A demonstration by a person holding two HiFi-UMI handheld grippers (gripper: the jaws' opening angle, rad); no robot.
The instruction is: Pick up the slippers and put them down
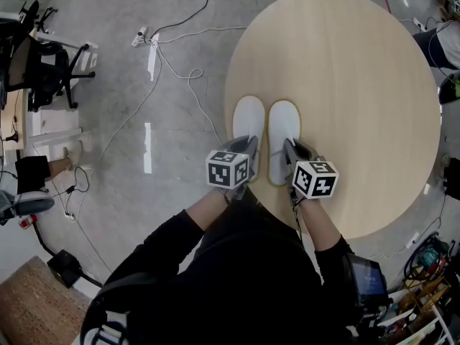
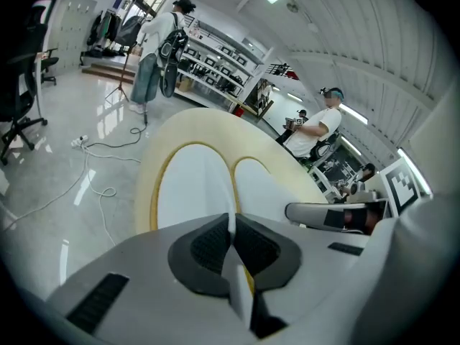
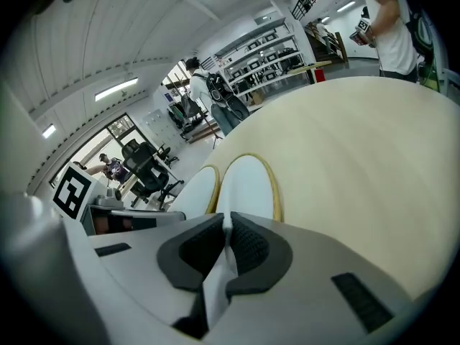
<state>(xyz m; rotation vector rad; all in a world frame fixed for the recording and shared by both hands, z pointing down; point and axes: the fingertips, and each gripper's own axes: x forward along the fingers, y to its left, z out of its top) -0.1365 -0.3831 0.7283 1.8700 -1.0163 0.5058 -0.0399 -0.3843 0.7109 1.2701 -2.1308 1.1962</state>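
The left slipper (image 1: 249,121) and the right slipper (image 1: 284,129) lie side by side in the middle of the head view, flat on the round table (image 1: 359,77), close to its lower left edge. The left gripper (image 2: 231,230) has its jaws pressed together on the thin white heel rim of the left slipper, and the right gripper (image 3: 226,237) is clamped the same way on the right one. I judge the grasp is made and the lift not yet begun. Next I must raise both together and keep the pinch firm, because so thin a rim may slip out.
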